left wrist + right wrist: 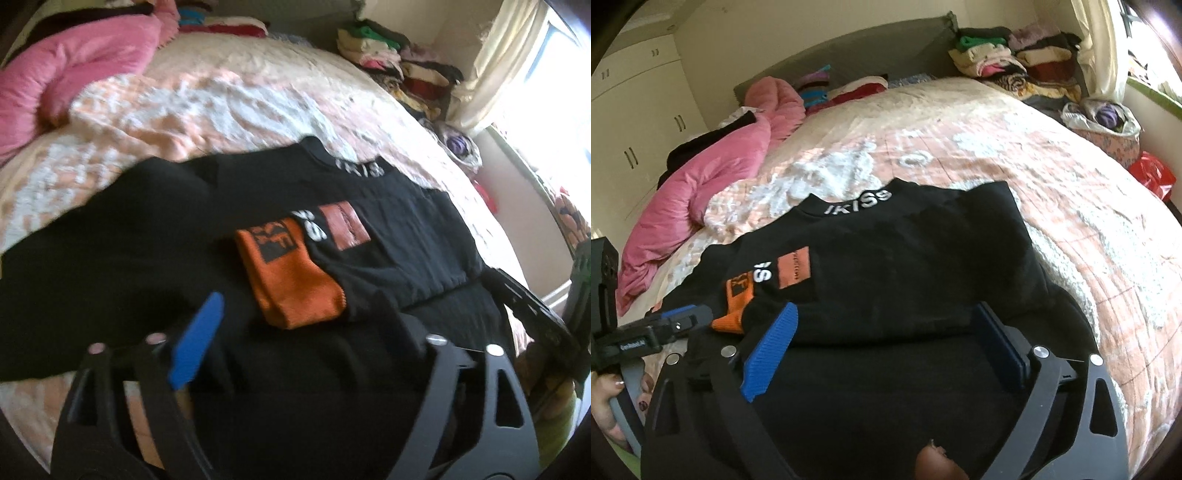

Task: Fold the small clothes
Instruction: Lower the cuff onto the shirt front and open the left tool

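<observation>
Jaws: both grippers, left gripper (295, 332) and right gripper (882, 350), spread wide, holding nothing
Black garment (905, 251): folded, flat on bed (1052, 184) – orange cuff (295, 288) near left

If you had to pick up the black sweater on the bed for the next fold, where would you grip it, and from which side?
I would probably grip the black sweater at its near bottom edge, coming in from the near side of the bed. That edge lies flat right by the open right gripper, while the collar is farthest away. The orange cuff is folded across the front, so pinch beside it.
</observation>
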{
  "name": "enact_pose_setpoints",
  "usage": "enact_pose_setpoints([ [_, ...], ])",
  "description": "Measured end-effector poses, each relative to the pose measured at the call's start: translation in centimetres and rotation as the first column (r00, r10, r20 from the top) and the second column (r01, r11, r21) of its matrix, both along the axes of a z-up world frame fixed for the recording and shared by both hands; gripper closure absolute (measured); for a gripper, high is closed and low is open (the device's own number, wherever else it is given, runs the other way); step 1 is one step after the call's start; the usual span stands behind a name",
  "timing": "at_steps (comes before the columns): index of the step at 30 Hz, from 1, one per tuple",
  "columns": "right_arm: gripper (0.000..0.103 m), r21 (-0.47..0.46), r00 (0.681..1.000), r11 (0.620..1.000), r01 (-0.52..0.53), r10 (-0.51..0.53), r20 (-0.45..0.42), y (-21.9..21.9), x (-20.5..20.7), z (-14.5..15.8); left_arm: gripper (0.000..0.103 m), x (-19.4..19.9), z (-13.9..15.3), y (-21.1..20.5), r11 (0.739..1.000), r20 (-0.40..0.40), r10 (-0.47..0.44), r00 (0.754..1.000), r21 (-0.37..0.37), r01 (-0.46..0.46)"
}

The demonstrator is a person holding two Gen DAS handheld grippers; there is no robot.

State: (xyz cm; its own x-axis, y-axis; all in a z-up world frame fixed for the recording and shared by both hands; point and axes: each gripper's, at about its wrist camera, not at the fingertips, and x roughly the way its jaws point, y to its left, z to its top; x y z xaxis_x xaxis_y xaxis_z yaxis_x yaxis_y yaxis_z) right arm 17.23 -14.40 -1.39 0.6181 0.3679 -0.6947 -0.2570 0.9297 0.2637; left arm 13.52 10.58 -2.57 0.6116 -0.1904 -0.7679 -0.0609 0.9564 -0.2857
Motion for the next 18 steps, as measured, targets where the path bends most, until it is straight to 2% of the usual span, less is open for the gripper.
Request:
enact_pose_setpoints([
  [3,0.005,-0.010,1.000,1.000,-0.005,0.005,0.014,0.6,-0.4,0.5,0.009,-0.5,0.9,0.7,0.999,0.025,0.038,0.999,0.019,-0.039],
  [7,0.004,-0.013,0.999,1.000,-0.017,0.017,0.038,1.2,-0.9,1.3,0.009,-1.3,1.3,1.7,0.994,0.031,0.093,0.995,0.059,-0.094],
  [18,0.004,-0.030,0.991,0.995,-0.097,0.099,0.085,4.5,-2.0,3.1,0.009,-3.5,2.4,4.5,0.978,0.070,0.191,0.979,0.077,-0.196],
])
